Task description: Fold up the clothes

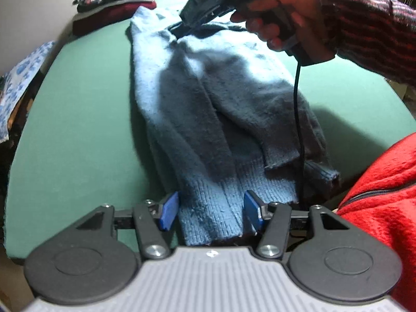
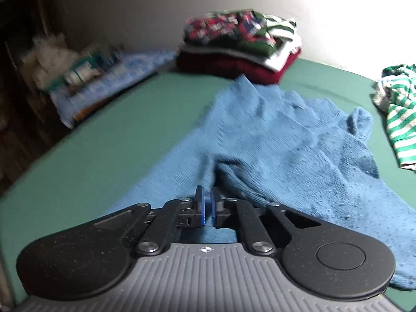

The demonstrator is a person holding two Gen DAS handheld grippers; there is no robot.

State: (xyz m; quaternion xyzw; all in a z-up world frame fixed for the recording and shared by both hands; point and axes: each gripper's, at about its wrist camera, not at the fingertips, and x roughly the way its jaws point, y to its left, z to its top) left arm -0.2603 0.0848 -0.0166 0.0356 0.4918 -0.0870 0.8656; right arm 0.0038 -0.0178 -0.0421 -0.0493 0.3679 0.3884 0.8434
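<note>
Left claw (image 1: 212, 213) is sitting apart, straddling the blue sweater's (image 1: 208, 98) near hem; right claw (image 2: 207, 208) — nearly together — is pinching sweater fabric on the green tabletop (image 1: 85, 119).

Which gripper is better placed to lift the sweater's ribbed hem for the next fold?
Left. The left gripper is open astride the blue sweater's ribbed hem; the right gripper, nearly closed, is near the collar end.

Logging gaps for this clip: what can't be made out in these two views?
- Right gripper: jaws nearly closed; blur hides whether they pinch the blue sweater.
- Left gripper: its body hides the sweater hem's near edge.
- Folded pile: blurred, garments uncountable.
- Striped shirt: cut off by the right edge.
</note>
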